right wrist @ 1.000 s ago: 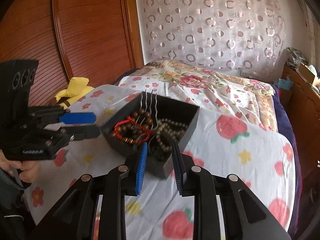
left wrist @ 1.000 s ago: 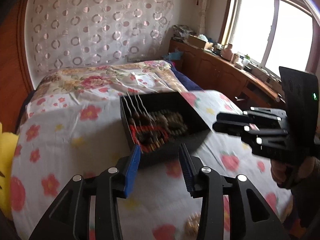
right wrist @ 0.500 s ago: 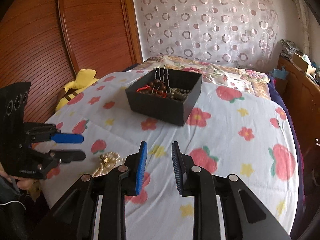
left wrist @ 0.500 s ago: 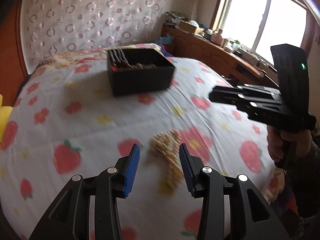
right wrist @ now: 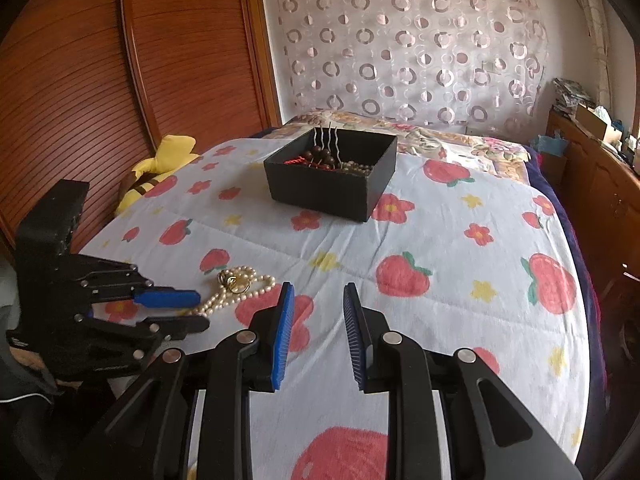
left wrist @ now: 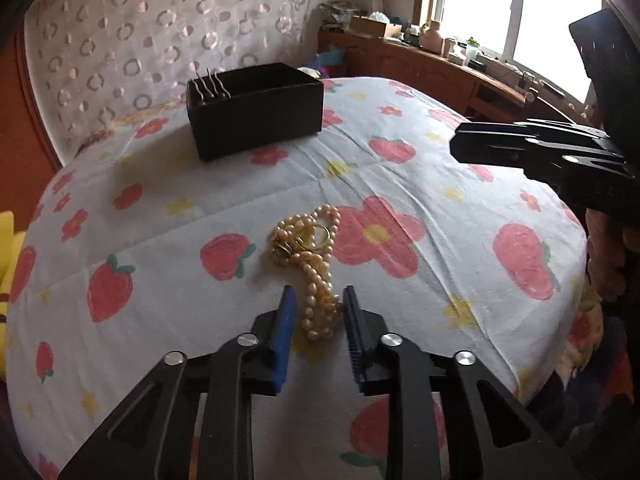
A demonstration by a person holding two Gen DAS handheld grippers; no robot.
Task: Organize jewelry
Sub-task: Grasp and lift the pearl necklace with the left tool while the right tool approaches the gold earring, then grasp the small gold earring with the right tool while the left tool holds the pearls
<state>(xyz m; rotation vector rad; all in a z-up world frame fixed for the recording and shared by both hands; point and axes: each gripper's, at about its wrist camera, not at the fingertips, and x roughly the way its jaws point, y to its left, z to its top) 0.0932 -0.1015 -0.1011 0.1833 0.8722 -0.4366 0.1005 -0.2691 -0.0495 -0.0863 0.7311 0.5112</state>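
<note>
A cream pearl necklace point(left wrist: 316, 280) with gold rings point(left wrist: 314, 236) lies on the strawberry-print bedspread. My left gripper point(left wrist: 318, 320) is open, its blue pads either side of the necklace's near end. The necklace also shows in the right wrist view point(right wrist: 236, 292), beside my left gripper point(right wrist: 180, 312). A black box point(left wrist: 256, 110) with bead bracelets and silver hairpins stands farther back, also in the right wrist view point(right wrist: 332, 176). My right gripper point(right wrist: 318, 320) is open and empty above the bedspread, and shows at the right in the left wrist view point(left wrist: 472, 148).
The bedspread point(right wrist: 440, 264) drops off at the near and right edges. A yellow plush toy point(right wrist: 160, 168) lies at the left by the wooden wardrobe point(right wrist: 120, 80). A wooden sideboard with clutter point(left wrist: 440, 56) runs under the window at the right.
Both grippers have pulled back from the black box toward the bed's near edge. My left gripper has come down over the pearl necklace, which now lies between its open pads.
</note>
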